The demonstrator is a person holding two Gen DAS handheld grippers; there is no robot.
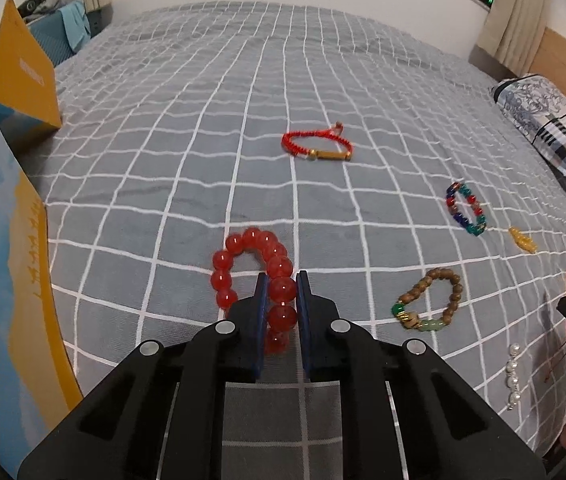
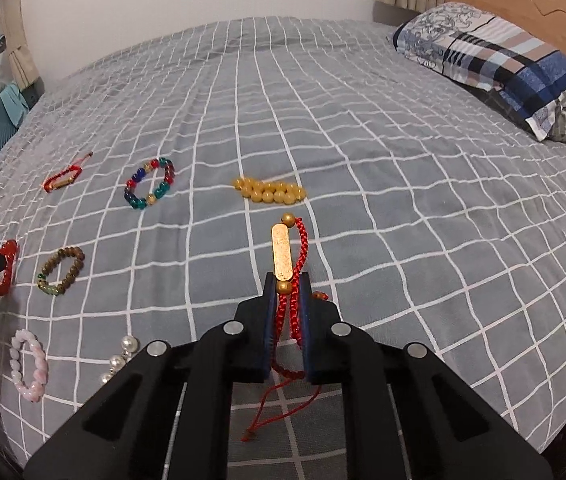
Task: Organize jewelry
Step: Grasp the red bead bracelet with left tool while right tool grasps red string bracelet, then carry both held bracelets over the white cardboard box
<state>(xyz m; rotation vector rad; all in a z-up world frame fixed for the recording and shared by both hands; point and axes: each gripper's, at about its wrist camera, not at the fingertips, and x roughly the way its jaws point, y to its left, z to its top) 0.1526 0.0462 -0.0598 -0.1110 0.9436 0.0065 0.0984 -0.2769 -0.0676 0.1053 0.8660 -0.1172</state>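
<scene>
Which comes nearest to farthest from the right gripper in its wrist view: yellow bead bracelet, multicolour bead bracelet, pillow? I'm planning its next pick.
Measured from the right gripper, shut on a red cord bracelet:
1. Yellow bead bracelet, just ahead, slightly left.
2. Multicolour bead bracelet, further off, ahead-left.
3. Pillow, far ahead-right by the headboard.

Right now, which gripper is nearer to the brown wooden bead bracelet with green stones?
Left. The left gripper holds the red bead bracelet right beside the brown wooden bead bracelet; the right gripper is farther off.
</scene>
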